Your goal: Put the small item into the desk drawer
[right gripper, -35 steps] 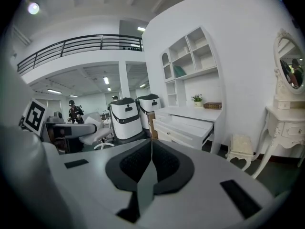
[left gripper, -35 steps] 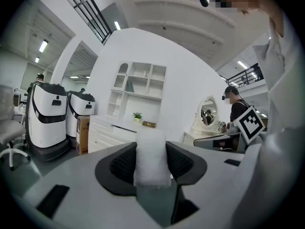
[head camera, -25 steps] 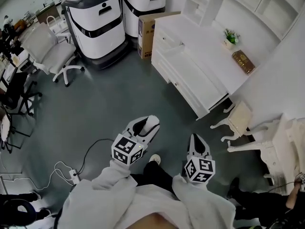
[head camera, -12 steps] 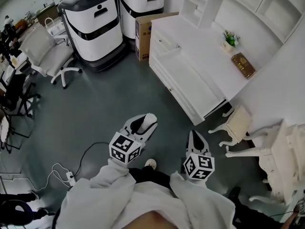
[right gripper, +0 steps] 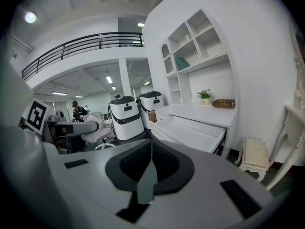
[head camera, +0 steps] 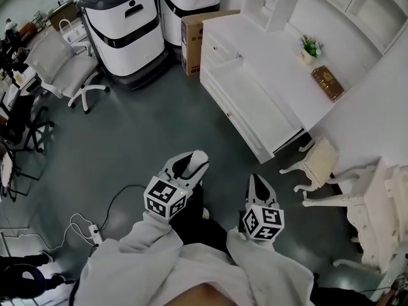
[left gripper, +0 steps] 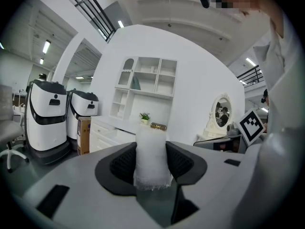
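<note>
Both arms low and close to the body, pointing forward over the grey floor [head camera: 134,132]. Left gripper [head camera: 193,162] pinches a small white cloth-like roll [left gripper: 151,157], upright between its pads. Right gripper [head camera: 257,187] is pressed together, empty. Open drawer [head camera: 254,102] of the white table [head camera: 284,59] is well ahead.

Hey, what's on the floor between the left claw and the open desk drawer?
Nothing: in the head view, only bare grey floor lies between the left claw, shut on the white item, and the open drawer.
</note>
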`<action>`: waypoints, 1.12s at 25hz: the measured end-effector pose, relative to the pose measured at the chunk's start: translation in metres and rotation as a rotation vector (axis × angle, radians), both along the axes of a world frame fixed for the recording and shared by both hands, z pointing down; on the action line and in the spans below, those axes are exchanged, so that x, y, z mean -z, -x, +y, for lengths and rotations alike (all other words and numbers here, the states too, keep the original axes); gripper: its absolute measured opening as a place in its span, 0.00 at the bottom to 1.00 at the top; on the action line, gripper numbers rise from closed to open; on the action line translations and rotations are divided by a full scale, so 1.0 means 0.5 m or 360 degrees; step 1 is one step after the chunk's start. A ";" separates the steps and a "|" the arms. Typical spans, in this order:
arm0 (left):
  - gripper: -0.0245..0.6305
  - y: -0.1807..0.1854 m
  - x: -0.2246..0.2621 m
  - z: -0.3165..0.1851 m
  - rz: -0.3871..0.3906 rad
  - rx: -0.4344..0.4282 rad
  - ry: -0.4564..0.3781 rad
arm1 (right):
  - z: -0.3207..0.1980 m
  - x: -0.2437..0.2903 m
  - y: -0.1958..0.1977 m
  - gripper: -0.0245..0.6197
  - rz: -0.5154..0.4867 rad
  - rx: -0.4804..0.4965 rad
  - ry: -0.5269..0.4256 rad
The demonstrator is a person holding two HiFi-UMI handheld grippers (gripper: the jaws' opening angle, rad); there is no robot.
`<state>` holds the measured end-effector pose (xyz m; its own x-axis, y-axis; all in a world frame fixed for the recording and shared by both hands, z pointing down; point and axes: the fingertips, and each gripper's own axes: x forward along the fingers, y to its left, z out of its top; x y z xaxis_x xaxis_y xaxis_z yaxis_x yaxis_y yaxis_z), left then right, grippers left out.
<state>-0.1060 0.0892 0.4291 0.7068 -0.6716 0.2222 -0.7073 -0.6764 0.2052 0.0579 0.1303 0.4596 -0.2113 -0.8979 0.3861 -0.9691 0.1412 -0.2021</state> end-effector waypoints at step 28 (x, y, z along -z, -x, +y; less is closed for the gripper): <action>0.33 -0.085 0.028 -0.361 -0.0026 -0.0137 -0.0008 | -0.324 0.020 -0.082 0.09 -0.0019 -0.0145 0.0031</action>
<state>-0.0634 -0.0913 0.4153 0.7581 -0.6099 0.2308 -0.6499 -0.7357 0.1907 0.0988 -0.0316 0.4496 -0.1336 -0.9061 0.4013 -0.9753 0.0483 -0.2157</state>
